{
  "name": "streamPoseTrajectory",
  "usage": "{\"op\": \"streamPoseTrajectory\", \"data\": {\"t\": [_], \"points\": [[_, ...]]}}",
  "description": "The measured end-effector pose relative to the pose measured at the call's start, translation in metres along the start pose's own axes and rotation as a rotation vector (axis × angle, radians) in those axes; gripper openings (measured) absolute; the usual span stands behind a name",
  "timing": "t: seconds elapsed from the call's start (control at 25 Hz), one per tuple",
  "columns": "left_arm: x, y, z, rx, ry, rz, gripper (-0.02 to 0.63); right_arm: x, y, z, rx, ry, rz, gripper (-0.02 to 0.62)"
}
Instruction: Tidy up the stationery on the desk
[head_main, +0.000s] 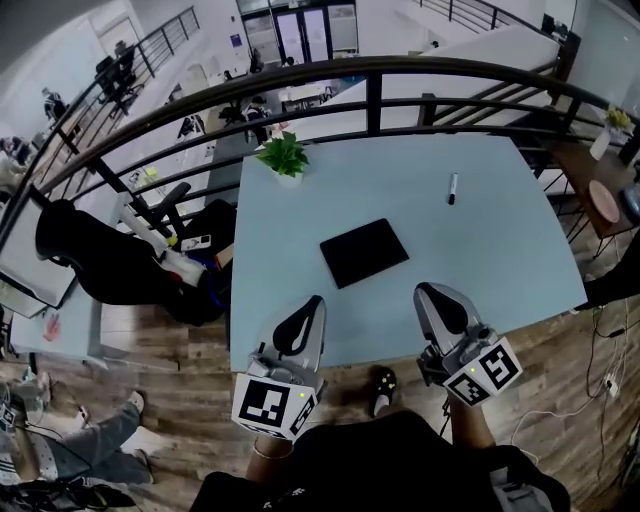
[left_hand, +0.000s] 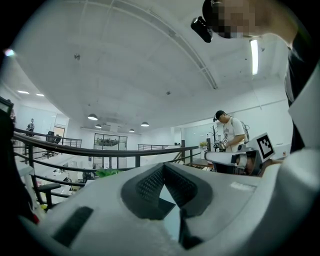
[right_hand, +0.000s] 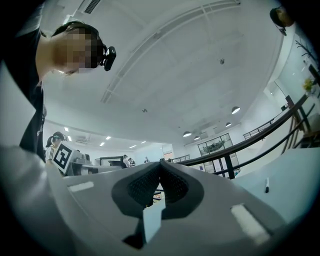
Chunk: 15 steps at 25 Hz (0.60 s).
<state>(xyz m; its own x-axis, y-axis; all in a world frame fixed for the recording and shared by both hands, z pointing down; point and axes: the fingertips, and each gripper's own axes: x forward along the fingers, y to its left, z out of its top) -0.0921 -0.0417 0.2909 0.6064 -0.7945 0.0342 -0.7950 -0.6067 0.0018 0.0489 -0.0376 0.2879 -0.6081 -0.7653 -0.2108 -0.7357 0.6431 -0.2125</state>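
Note:
A black notebook (head_main: 363, 252) lies flat in the middle of the light blue desk (head_main: 300, 310). A black-and-white marker pen (head_main: 452, 187) rests toward the far right of the desk, also visible as a small marker pen (right_hand: 266, 185) in the right gripper view. My left gripper (head_main: 312, 303) hovers over the near edge, left of the notebook, shut and empty. My right gripper (head_main: 424, 293) hovers over the near edge, right of the notebook, shut and empty. Both grippers tilt upward, so their views show mostly ceiling. A corner of the notebook (left_hand: 162, 203) shows between the left jaws.
A small potted plant (head_main: 284, 156) stands at the desk's far left corner. A dark curved railing (head_main: 372, 75) runs behind the desk. A black chair (head_main: 110, 260) and cluttered floor lie to the left. Another person (left_hand: 231, 131) with a gripper stands in the distance.

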Motion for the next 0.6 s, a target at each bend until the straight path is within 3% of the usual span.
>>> {"op": "streamPoseTrajectory", "data": {"t": [0.6], "points": [[0.060,-0.010,-0.003,-0.025,0.006,0.087,-0.008,0.008,-0.069,0.011,0.014,0.026,0.065,-0.003]]}}
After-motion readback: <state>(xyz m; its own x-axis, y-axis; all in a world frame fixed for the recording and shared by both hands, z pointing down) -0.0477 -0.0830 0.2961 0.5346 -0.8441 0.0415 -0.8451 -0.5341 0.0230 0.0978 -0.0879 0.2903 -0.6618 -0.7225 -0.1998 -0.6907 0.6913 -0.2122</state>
